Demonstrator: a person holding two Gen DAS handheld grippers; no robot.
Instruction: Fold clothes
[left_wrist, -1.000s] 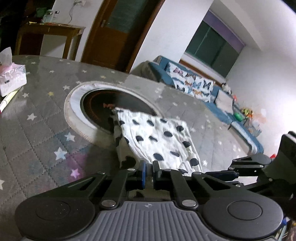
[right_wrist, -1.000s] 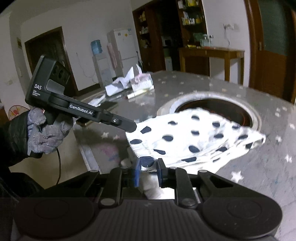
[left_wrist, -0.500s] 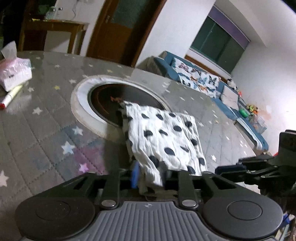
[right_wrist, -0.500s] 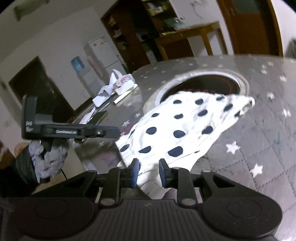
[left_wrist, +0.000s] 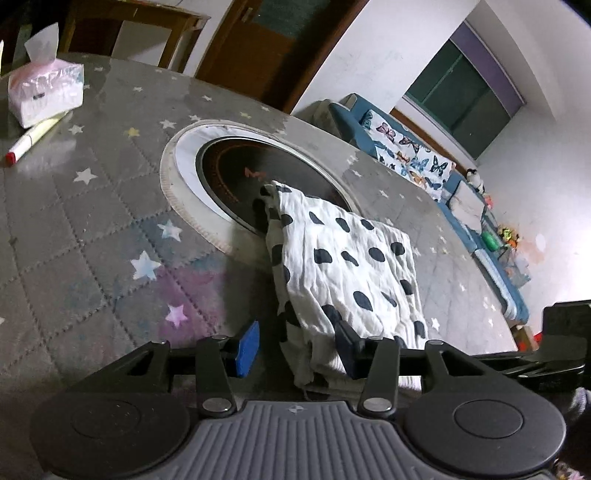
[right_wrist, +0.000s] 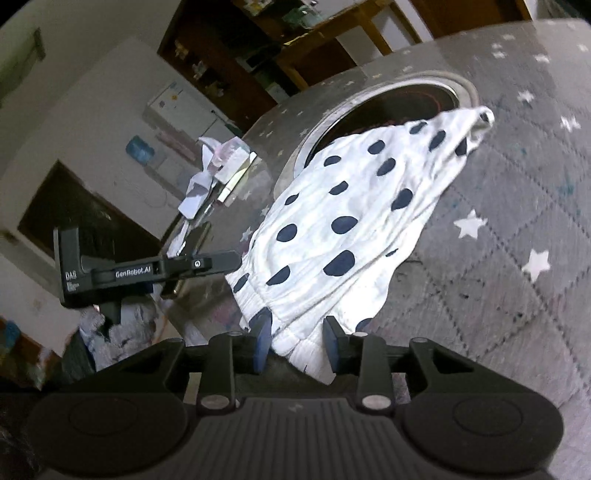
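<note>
Nearest, the left gripper (left_wrist: 295, 345) stands with fingers spread, the garment's near hem lying loose between them; the right gripper (right_wrist: 297, 341) is likewise parted around the hem, not pinching. The spotted garment (left_wrist: 343, 266) lies by the table's (left_wrist: 66, 236) near edge, its far end draped over the round inset cooktop (left_wrist: 236, 173). It looks folded into a narrow stack (how many layers I cannot tell), so probably a last fold or smoothing remains. Farther, at the left edge, sit a tissue pack (left_wrist: 44, 92) and a marker (left_wrist: 33, 138), well apart.
</note>
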